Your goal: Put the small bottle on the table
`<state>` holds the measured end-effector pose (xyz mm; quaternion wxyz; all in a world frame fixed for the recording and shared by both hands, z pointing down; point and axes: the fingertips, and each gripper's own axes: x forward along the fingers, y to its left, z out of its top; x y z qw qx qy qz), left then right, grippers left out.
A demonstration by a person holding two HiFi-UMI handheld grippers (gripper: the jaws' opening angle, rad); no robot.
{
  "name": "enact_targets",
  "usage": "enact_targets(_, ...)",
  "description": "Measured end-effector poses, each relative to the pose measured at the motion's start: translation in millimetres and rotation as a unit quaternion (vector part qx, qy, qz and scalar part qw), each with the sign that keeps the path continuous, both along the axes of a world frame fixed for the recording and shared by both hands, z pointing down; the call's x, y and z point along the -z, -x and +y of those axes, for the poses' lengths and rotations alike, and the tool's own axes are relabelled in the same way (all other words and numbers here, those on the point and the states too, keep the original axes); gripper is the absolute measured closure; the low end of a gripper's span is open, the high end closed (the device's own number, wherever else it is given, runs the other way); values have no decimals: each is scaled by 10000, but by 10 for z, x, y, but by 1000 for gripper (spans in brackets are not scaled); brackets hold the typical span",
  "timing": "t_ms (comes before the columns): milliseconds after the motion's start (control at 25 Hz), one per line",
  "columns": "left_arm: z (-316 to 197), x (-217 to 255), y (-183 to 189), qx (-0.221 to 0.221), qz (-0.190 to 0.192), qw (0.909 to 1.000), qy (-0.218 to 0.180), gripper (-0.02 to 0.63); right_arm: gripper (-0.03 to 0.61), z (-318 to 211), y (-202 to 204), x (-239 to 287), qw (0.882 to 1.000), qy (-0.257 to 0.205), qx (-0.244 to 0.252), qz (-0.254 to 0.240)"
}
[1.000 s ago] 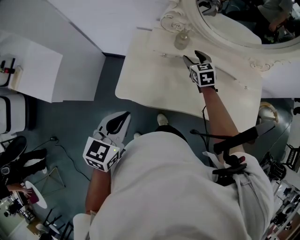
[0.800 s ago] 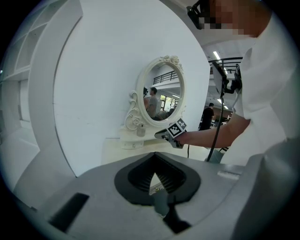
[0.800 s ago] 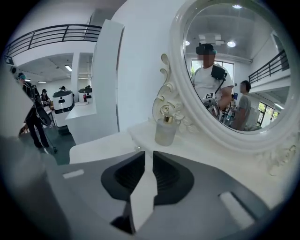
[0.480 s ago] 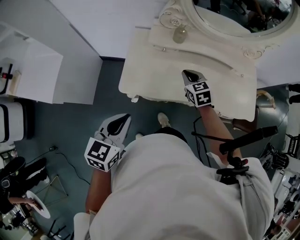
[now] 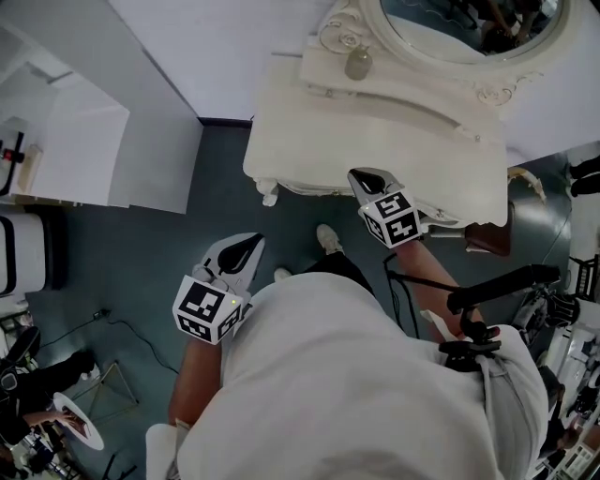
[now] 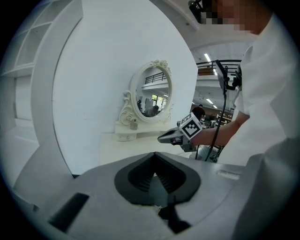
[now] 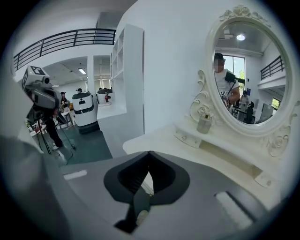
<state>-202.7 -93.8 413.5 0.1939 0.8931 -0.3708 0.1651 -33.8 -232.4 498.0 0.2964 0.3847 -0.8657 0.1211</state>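
The small glass bottle [image 5: 357, 62] stands upright on the raised shelf of the white dressing table [image 5: 309, 141], just left of the oval mirror [image 5: 469, 28]. It also shows in the left gripper view [image 6: 134, 124] and the right gripper view [image 7: 204, 123]. My right gripper [image 5: 361, 178] hovers over the table's front edge, well short of the bottle, shut with nothing in it [image 7: 149, 153]. Over the floor, beside the person's body, my left gripper [image 5: 242, 247] is shut and empty [image 6: 154, 155].
A white cabinet [image 5: 66, 141] stands left of the table, across a strip of teal floor [image 5: 187, 216]. A person [image 5: 28, 375] and equipment are at the lower left. A white robot [image 7: 86, 108] stands in the hall behind.
My right gripper has pulled back from beside the bottle to the table's front edge, and its jaws have gone from open to shut. The bottle stays on the shelf.
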Motion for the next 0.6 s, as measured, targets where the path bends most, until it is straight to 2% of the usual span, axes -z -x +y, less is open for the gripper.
enact_targets(320,327,-62,163,-195,8,9998,-34,611,577,670,424,125,9991,-64,413,-99)
enact_targets(600,618,-134,267,-305,16,9995,-52,611,577,1079,637,184,9986,-149,488,-164)
